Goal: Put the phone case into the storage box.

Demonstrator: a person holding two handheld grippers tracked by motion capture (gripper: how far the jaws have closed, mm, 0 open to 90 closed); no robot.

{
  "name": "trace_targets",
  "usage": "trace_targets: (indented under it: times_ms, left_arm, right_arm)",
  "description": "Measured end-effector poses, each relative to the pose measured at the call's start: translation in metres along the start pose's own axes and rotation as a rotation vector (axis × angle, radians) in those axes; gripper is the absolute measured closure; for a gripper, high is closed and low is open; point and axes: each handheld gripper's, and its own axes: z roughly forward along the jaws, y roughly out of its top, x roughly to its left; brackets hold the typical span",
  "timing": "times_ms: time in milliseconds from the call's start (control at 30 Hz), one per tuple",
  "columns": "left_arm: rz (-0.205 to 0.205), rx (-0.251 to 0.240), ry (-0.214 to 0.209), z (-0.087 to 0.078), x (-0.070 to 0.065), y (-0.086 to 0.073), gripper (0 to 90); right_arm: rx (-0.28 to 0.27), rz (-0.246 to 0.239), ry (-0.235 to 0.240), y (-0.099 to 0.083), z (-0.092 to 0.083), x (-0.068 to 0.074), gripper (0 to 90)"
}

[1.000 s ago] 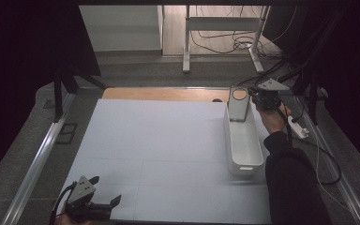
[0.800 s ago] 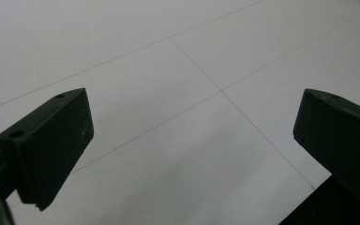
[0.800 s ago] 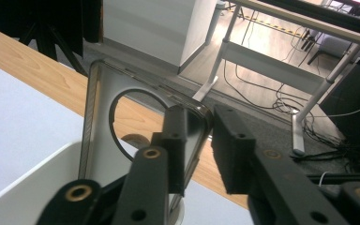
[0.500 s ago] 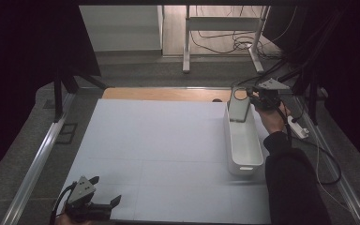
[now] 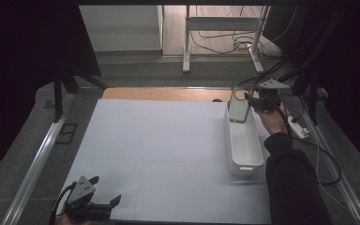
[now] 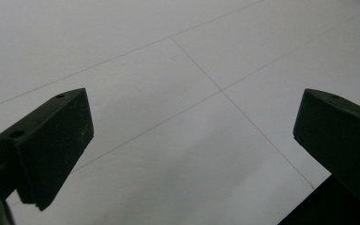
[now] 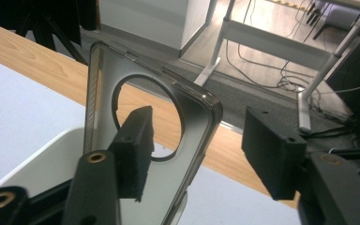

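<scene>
A clear grey phone case [image 5: 238, 109] with a round cut-out stands on edge at the far end of the white bin [image 5: 243, 168]. My right gripper [image 5: 249, 98] is at that end of the bin, and its jaws have just been opening. In the right gripper view the case [image 7: 194, 136] leans by the left fingertip [image 7: 133, 140], which shows through it. The other fingertip [image 7: 272, 150] stands apart from the case's edge. My left gripper [image 5: 105, 190] rests low over the white table's near left corner, open [image 6: 192, 140] with nothing between its fingers.
The white table sheet [image 5: 168, 140] spreads between both hands, with a wooden strip [image 5: 168, 93] along its far edge. A power strip [image 5: 300, 129] and cables lie right of the bin. A desk frame [image 5: 220, 23] stands on the floor beyond.
The phone case now sits a little lower at the bin's far end. Neither hand has shifted.
</scene>
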Motion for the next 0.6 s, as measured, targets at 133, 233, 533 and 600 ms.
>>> trace_targets:
  times_ms: [133,233,533,600]
  left_arm:
    - [0.002,0.001,0.001,0.0,0.0,0.0,0.0]
    - [0.002,0.001,0.0,0.0,0.0,0.0,0.0]
    - [-0.01,-0.008,0.003,-0.001,0.001,0.0,0.0]
    - [-0.02,-0.016,0.006,-0.002,0.001,-0.001,0.0]
  right_arm:
    - [0.006,0.037,0.013,0.001,-0.003,-0.001,35.2]
    - [0.014,0.056,0.03,0.001,-0.004,-0.001,32.4]
    - [0.064,0.138,0.104,0.003,-0.012,0.0,21.7]
    - [0.079,0.151,0.12,0.003,-0.013,0.0,21.6]
